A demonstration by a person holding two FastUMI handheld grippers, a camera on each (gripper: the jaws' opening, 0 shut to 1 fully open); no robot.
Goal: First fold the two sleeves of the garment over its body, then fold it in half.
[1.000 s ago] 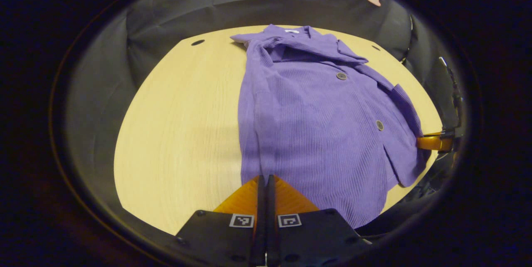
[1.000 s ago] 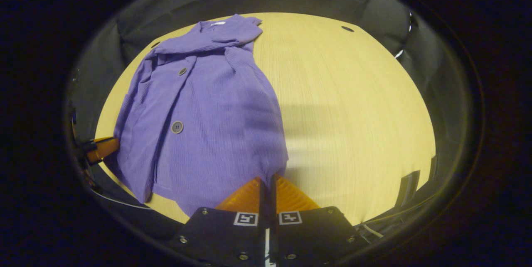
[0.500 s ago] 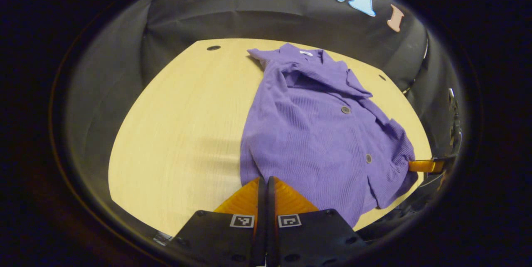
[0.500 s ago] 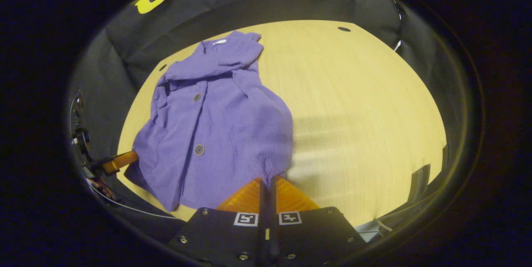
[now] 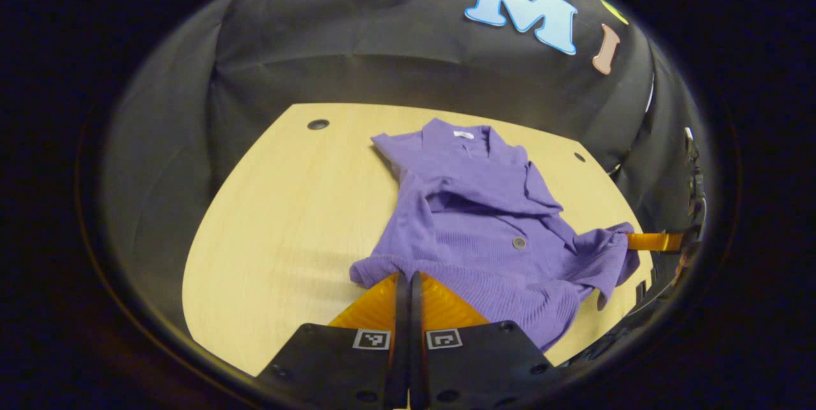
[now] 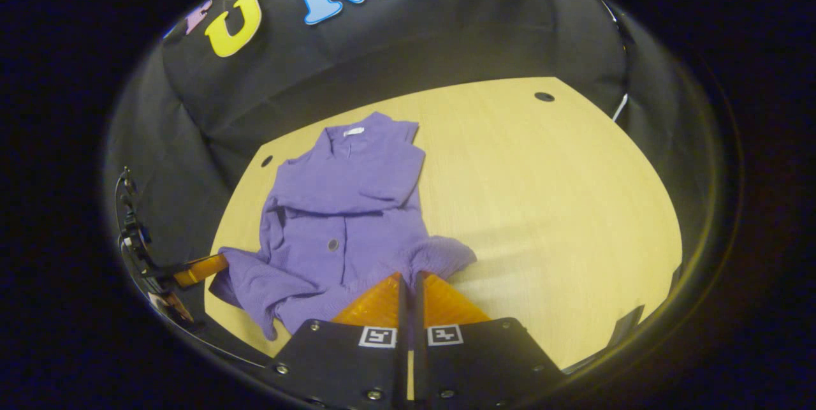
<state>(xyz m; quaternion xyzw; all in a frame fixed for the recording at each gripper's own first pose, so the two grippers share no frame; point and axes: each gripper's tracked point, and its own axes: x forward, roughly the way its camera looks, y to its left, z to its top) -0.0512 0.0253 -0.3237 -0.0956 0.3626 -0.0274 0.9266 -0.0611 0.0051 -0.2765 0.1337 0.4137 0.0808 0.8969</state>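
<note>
Fingers of the left gripper point(image 5: 404, 277) are pressing together on one bottom corner of the purple shirt point(image 5: 475, 206) in the left gripper view, holding it above the wooden table point(image 5: 280, 206); the right gripper's orange finger is pinching the opposite corner at far right. In the right gripper view, the right gripper point(image 6: 411, 277) is clamping its corner likewise, the collar end lying on the table.

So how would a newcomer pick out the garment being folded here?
Start at the pale wooden table against the black booth wall. On it lies a purple ribbed cardigan, collar toward the wall, hem corners pinched by the left gripper and right gripper. Its round grey buttons mark it.
</note>
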